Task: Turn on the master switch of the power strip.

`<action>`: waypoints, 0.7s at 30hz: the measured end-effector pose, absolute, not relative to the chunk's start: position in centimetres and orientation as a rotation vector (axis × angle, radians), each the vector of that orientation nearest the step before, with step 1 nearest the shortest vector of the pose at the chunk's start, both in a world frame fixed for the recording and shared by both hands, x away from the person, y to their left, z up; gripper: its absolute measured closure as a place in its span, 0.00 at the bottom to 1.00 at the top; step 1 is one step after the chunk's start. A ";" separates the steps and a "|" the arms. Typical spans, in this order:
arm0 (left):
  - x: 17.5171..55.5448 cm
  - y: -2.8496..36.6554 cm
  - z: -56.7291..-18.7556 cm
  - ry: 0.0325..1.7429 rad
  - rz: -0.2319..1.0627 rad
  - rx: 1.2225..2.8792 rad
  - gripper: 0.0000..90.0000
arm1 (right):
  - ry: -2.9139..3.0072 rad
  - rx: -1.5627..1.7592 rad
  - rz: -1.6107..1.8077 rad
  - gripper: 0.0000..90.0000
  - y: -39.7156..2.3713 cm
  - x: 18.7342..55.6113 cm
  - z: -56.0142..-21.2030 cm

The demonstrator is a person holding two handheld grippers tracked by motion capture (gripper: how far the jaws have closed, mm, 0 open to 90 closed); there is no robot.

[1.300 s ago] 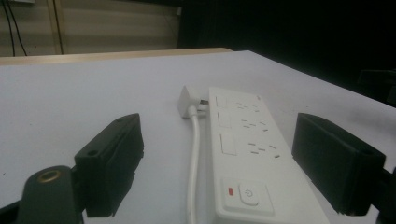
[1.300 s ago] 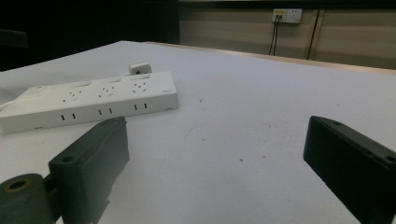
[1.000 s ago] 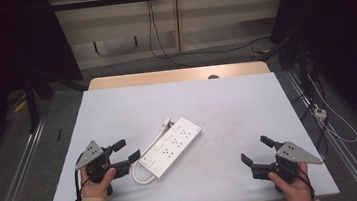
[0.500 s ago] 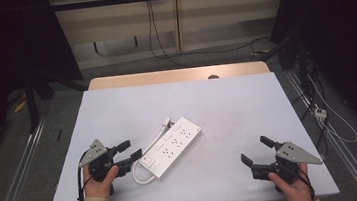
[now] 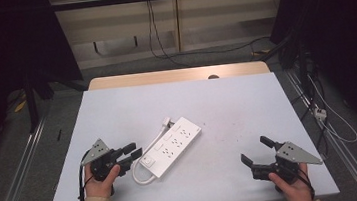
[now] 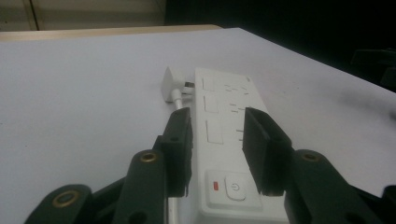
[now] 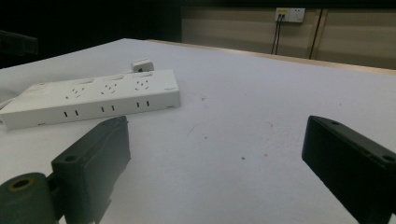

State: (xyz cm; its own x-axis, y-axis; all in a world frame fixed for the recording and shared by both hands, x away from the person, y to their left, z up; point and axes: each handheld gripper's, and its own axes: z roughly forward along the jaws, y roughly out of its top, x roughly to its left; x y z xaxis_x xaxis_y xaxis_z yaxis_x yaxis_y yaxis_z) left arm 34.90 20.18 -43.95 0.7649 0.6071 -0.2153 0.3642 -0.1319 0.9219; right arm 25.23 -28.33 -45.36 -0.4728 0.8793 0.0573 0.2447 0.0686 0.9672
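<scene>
White power strip [image 5: 171, 146] bears no legible writing; both grippers' jaws are spread, empty.

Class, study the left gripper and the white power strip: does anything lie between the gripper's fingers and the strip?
Nothing visible does. The left gripper is open, and in its own view its fingers frame the switch end of the power strip with no object between. The strip's white cable loops beside that end, close by the gripper.

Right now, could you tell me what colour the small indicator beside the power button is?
Red; the indicator on the white power strip shows best in the left gripper view.
</scene>
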 end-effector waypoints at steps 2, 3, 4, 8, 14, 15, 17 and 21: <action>34.9 20.1 -44.0 0.767 0.245 1.747 0.73 | 1.779 1.115 1.434 0.08 -28.3 25.2 -45.4; 34.9 20.1 -44.0 0.766 0.241 1.750 0.74 | 1.780 1.115 1.434 0.08 -28.3 25.2 -45.3; 34.9 20.1 -44.0 0.766 0.241 1.750 0.74 | 1.780 1.115 1.434 0.08 -28.3 25.2 -45.3; 34.9 20.1 -44.0 0.763 0.237 1.759 0.77 | 1.780 1.116 1.434 0.08 -28.4 25.2 -45.4; 35.0 20.0 -44.0 0.761 0.233 1.775 0.82 | 1.782 1.112 1.432 0.08 -28.4 25.2 -45.3; 35.0 19.9 -44.0 0.763 0.229 1.776 0.83 | 1.778 1.118 1.437 0.08 -28.3 25.2 -45.3; 35.0 19.9 -44.1 0.763 0.229 1.782 0.85 | 1.783 1.112 1.431 0.08 -28.3 25.2 -45.3; 35.0 19.9 -44.1 0.762 0.219 1.785 0.86 | 1.784 1.112 1.431 0.08 -28.3 25.2 -45.4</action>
State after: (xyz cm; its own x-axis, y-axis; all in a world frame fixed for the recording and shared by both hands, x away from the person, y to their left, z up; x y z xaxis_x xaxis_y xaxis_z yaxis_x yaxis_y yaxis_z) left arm 34.98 19.86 -44.10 0.7739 0.5932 -0.2215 0.3856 -0.1640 0.9080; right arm 25.21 -28.34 -45.36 -0.4771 0.8772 0.0540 0.2434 0.0728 0.9672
